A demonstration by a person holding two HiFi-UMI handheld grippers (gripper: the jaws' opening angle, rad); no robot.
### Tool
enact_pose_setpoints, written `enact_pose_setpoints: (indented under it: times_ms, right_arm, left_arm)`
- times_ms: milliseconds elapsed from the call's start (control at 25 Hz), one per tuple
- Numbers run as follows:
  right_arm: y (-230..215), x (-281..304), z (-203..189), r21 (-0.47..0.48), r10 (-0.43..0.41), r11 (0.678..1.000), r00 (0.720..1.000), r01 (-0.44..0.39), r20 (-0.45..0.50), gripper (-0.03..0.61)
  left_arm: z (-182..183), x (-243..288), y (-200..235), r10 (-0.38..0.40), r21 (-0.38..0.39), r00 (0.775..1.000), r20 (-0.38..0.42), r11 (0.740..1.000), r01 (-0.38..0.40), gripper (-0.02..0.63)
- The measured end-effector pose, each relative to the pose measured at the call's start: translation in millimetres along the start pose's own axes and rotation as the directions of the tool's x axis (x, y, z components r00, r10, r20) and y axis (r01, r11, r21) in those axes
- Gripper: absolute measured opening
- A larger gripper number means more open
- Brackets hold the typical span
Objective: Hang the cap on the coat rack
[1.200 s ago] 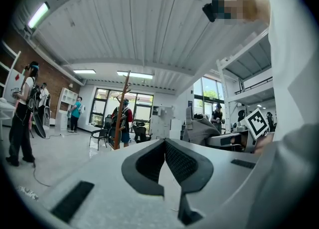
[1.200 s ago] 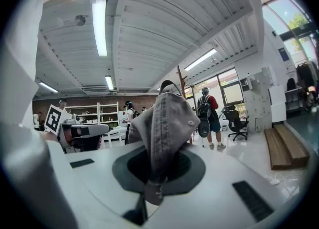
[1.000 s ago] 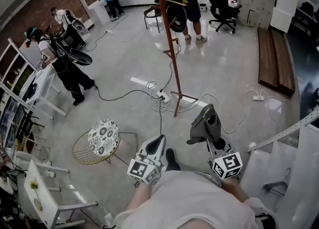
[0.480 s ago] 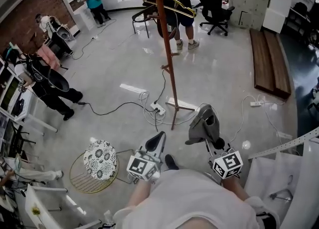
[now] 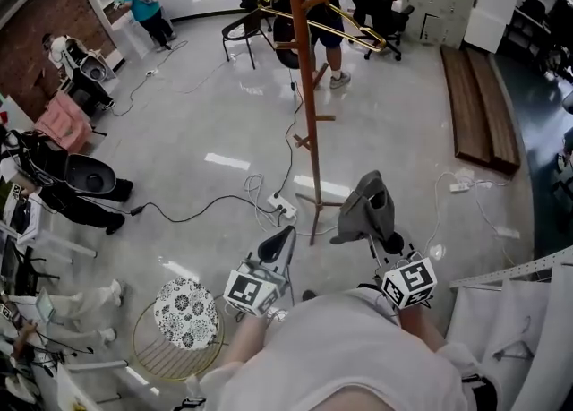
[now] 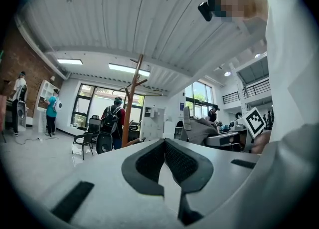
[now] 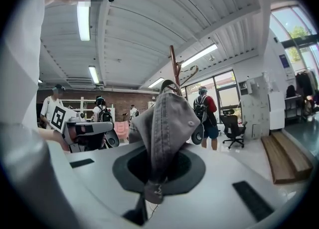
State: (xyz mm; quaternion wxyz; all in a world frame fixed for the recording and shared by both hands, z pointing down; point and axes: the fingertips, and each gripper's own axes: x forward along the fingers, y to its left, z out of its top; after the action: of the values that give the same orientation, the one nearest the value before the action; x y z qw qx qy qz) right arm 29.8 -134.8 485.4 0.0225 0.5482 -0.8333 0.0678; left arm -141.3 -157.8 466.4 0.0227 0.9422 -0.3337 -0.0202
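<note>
Two grippers sit low in the head view, held out ahead of the person's light shirt, which hides both forearms. The left gripper (image 5: 279,246) points forward and up with its jaws pressed together on nothing. The right gripper (image 5: 380,237) is raised a little higher and pinches the grey cap (image 5: 367,208), which stands upright above the jaw tips. The coat rack (image 5: 309,96) rises between and beyond the two tools, well apart from the cap. Its top is cut off by the upper edge, and the cap covers part of its base. A round patterned side table (image 5: 186,312) stands off to the person's left.

From the left gripper view, the dark pads (image 6: 149,162) meet at their tips and hold nothing. The rack (image 6: 127,118) stands far ahead on the left, while the cap (image 6: 199,129) and the right gripper's marker cube (image 6: 255,120) show small on the right.

In the right gripper view, the cap (image 7: 167,123) fills the centre, its folded fabric clamped between the jaws and hiding the line where the pads close. Behind it, only the upper stem and branches of the rack (image 7: 174,68) clear the crown.
</note>
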Motion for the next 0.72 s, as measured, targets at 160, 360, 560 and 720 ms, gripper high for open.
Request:
enact_pose_setpoints:
  times_ms: [160, 360, 560, 720]
  right_arm:
    - [-17, 24, 10, -0.001, 0.018, 1.0, 1.0, -0.018, -0.01, 0.02]
    - [-41, 45, 4, -0.002, 0.062, 0.998, 0.997, -0.062, -0.049, 0.02]
    - [-65, 65, -3, -0.013, 0.098, 0.995, 0.993, -0.099, -0.062, 0.02]
    - [-73, 69, -2, -0.007, 0.11, 0.994, 0.992, -0.111, -0.056, 0.02]
  left_arm:
    - [1, 16, 17, 0.038, -0.034, 0.999, -0.013, 0.999, -0.038, 0.009]
    - [1, 37, 24, 0.091, -0.049, 0.996, -0.011, 0.995, -0.092, 0.009]
    - [-10, 55, 31, 0.143, -0.054, 0.99, -0.015, 0.988, -0.143, 0.009]
    - [-12, 63, 32, 0.157, -0.052, 0.987, -0.024, 0.986, -0.158, 0.009]
